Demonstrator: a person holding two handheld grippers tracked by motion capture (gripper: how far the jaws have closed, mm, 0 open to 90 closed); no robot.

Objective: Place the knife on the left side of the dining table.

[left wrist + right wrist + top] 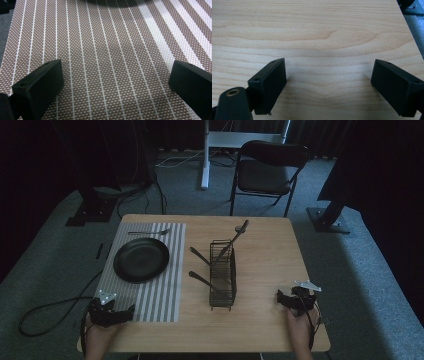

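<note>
Looking across the wooden surface [265,270]: the striped placemat [160,290] covers the left part, with the black plate [141,259] on its far half and a fork [150,232] lying crosswise beyond the plate. Mid-surface stands the wire cutlery caddy [223,275], long axis running near-to-far, with three dark-handled utensils [200,255] sticking out of it, two leaning left toward the plate and one leaning far-right.

Left gripper [107,312] sits at the near left corner, on the mat's near edge, jaws spread wide, nothing held. Right gripper [296,300] is at the near right, also wide and empty.

Key relation: the caddy lies forward and inward from both. The right gripper looks slightly nearer to it, by my read, with bare wood between them. The left-leaning handles point toward the mat side, so either hand could reasonably take one; I'd guess right picks, left places.

View differences: the left gripper view gives the mat weave close up between wide jaws, plus the plate's edge [112,2] at the top. The right gripper view gives plain wood grain [317,37] between wide jaws. Caddy layout comes from the high view.
</note>
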